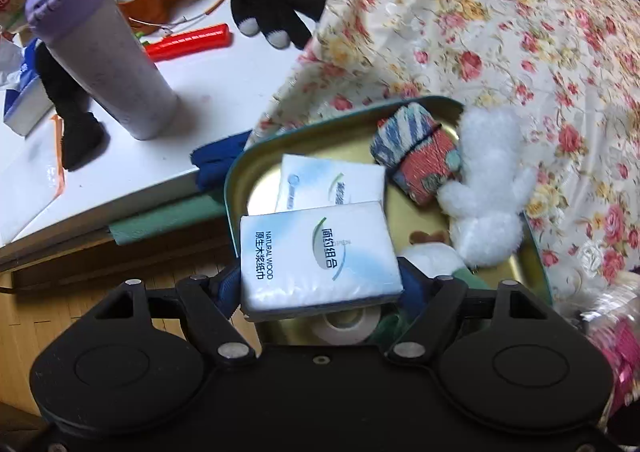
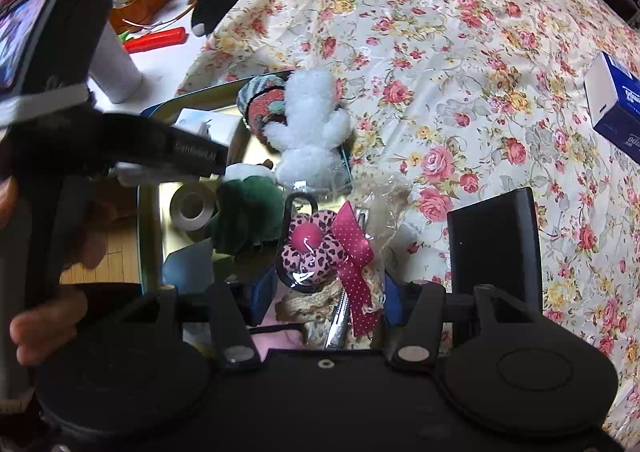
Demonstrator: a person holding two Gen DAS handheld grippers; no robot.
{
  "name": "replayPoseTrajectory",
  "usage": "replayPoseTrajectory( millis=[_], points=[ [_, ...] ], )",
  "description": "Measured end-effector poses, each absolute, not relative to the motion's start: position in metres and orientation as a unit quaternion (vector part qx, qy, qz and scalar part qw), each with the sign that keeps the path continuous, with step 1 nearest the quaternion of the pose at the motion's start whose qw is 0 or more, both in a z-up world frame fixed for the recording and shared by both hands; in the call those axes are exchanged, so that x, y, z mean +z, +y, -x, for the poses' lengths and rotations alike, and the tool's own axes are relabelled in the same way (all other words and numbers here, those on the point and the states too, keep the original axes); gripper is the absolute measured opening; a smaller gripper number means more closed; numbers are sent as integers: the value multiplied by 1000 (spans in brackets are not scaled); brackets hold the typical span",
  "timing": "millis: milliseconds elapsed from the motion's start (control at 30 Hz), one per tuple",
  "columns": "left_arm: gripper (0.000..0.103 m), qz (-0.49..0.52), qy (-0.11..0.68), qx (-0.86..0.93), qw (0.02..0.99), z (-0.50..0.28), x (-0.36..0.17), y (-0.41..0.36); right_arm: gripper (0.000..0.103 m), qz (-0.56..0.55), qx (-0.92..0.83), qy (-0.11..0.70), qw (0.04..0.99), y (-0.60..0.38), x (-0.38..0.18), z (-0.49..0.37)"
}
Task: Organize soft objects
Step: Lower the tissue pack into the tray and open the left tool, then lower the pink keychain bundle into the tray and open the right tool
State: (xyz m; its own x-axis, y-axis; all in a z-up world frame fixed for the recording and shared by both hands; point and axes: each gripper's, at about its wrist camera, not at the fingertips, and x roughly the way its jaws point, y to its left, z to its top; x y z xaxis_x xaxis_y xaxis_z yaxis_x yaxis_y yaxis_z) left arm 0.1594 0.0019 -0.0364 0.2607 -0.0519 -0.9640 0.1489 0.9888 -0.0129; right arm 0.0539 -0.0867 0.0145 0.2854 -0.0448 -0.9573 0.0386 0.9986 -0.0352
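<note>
My left gripper [image 1: 320, 280] points down over a green tin [image 1: 240, 172] with a gold inside. It is shut on a white-and-blue tissue pack [image 1: 320, 252], with a blue pad against each short side. A second tissue pack [image 1: 332, 182], a folded patterned cloth [image 1: 416, 150], a white plush toy [image 1: 488, 188] and a tape roll [image 1: 348, 326] lie in the tin. My right gripper [image 2: 330, 296] is shut on a clear bag of hair accessories [image 2: 320, 248], a pink leopard flower and a dotted bow, at the tin's right edge beside a green plush [image 2: 248, 216].
The tin rests on a floral cloth [image 1: 500, 32] at the edge of a white table [image 1: 208, 92]. On the table stand a purple-lidded bottle [image 1: 100, 52], black gloves [image 1: 272, 8] and a red knife [image 1: 188, 42]. A blue box [image 2: 616, 108] and a black slab [image 2: 496, 248] lie on the cloth.
</note>
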Motion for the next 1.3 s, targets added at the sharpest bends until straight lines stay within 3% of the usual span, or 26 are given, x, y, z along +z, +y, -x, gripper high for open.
replayPoseTrajectory(
  millis=[167, 300, 600, 833, 1300],
  points=[
    [78, -56, 595, -64, 799, -155, -34, -4, 75, 4, -20, 594, 804, -84, 13, -56],
    [85, -59, 591, -64, 802, -154, -33, -6, 75, 10, -21, 594, 804, -84, 12, -55],
    [87, -58, 594, -62, 800, -154, -36, -3, 75, 12, -34, 601, 799, -87, 13, -51],
    [96, -52, 604, -62, 793, -156, -40, -1, 79, 11, -48, 616, 786, -86, 12, -48],
    [96, -37, 603, -72, 793, -141, -27, -3, 88, 20, -47, 613, 788, -79, 31, -24]
  ],
)
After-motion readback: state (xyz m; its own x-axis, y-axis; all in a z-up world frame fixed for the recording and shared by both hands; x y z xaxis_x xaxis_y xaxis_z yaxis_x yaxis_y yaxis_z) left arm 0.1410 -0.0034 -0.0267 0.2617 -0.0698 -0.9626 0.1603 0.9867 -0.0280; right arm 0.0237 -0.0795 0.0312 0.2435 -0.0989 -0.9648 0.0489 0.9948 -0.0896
